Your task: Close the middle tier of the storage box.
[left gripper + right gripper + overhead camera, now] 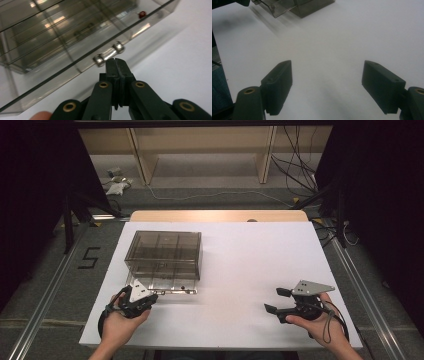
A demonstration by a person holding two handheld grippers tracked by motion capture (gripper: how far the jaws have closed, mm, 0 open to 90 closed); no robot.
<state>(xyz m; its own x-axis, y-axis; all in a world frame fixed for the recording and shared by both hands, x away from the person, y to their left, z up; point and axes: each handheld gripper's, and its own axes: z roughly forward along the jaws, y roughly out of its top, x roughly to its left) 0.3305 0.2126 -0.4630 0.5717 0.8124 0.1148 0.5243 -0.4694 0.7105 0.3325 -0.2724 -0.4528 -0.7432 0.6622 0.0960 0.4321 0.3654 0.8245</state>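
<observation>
Smoke-tinted clear plastic compartment box [164,255] on white table [250,270], left of centre. Rigid, light, slippery, likely brittle; best taken by silver metal handle [109,54] (front drawer). Left gripper [117,62] pressed together, empty, just short of handle. Right gripper [327,86] spread, idle.

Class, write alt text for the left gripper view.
The left hand-held gripper, jaws shut with nothing between them, points at the metal handle on a smoky clear plastic drawer box standing on a white table.
</observation>
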